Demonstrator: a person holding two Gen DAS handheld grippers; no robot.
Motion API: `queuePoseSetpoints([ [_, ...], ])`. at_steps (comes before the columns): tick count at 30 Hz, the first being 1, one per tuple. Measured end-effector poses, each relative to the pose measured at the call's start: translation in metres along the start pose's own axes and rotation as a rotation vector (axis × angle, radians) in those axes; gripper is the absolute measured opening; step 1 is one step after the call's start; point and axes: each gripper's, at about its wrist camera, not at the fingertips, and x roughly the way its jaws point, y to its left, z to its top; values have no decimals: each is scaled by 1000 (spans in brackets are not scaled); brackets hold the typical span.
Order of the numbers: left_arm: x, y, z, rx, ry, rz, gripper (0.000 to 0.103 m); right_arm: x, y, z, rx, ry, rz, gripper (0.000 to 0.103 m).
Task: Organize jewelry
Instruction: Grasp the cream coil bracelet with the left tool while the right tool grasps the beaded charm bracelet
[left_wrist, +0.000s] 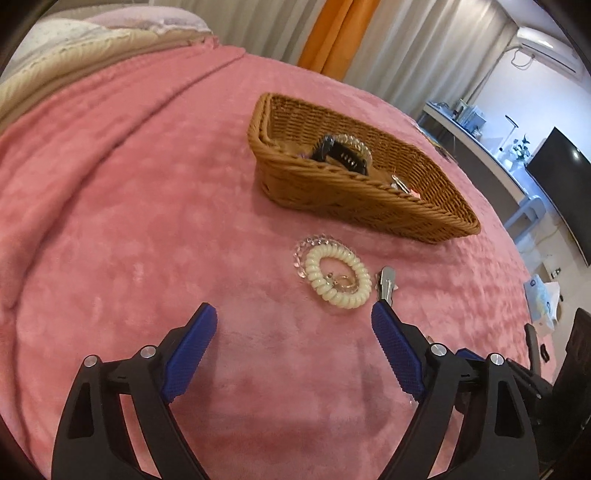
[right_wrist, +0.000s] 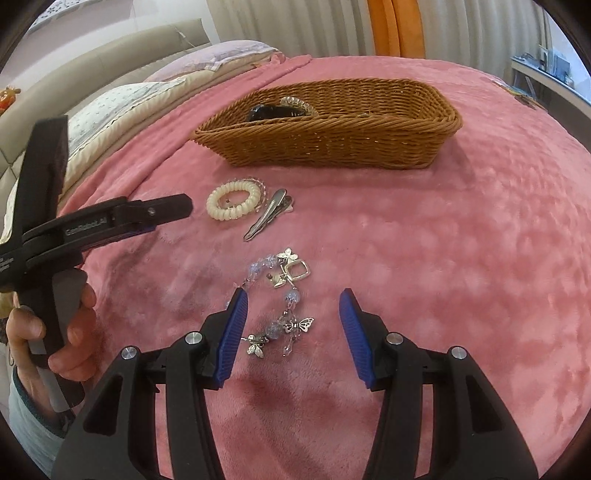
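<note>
Left gripper (left_wrist: 293, 319) gaped empty, low centre, short of coil (left_wrist: 338, 276) and clip (left_wrist: 385, 284) at mid-frame. Right gripper (right_wrist: 293, 308) open around bracelet (right_wrist: 282, 299), untouched. Light, limp, snag-prone; best pinched across beads. Basket (right_wrist: 332, 144) above.

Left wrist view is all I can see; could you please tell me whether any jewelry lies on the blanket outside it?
Observer: Yes, a butterfly charm bracelet with pale blue beads lies on the pink blanket, nearer than the cream coil hair tie.
Operator: Is the right gripper holding it?
Observer: No. The right gripper is open, with one finger on either side of the bracelet and neither pressing on it.
Operator: Where is my left gripper in that view?
Observer: The left gripper points at the coil tie from its left, apart from it.
</note>
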Motion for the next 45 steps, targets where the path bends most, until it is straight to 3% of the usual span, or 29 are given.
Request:
queuePoseSetpoints([
  [8, 24, -7, 13, -47, 54, 19, 67, 3, -1, -2, 1, -8, 18, 48],
  [9, 26, -9, 14, -45, 54, 37, 57, 3, -1, -2, 0, -10, 18, 48],
  [13, 30, -15, 15, -11, 51, 85, 39, 1, 3, -4, -22, -10, -3, 48],
  [14, 30, -16, 14, -2, 51, 90, 29, 1, 5, -4, -31, -9, -9, 48],
  [15, 30, -17, 13, 7, 54, 85, 11, 2, 8, -5, -44, -6, -20, 45],
  [21, 16, -14, 7, 30, 30, 52, 9, 5, 23, -8, -112, 17, -73, 17],
  [30, -28, 4, -10, 52, -53, 27, 8, -8, 34, 6, -145, -10, -69, 16],
  [39, -33, 6, -24, 71, -31, 4, 8, -49, 39, 45, -110, -83, 35, 16],
  [45, -29, 2, -32, 95, -6, -10, 8, -62, 5, 32, -41, -79, -5, 16],
])
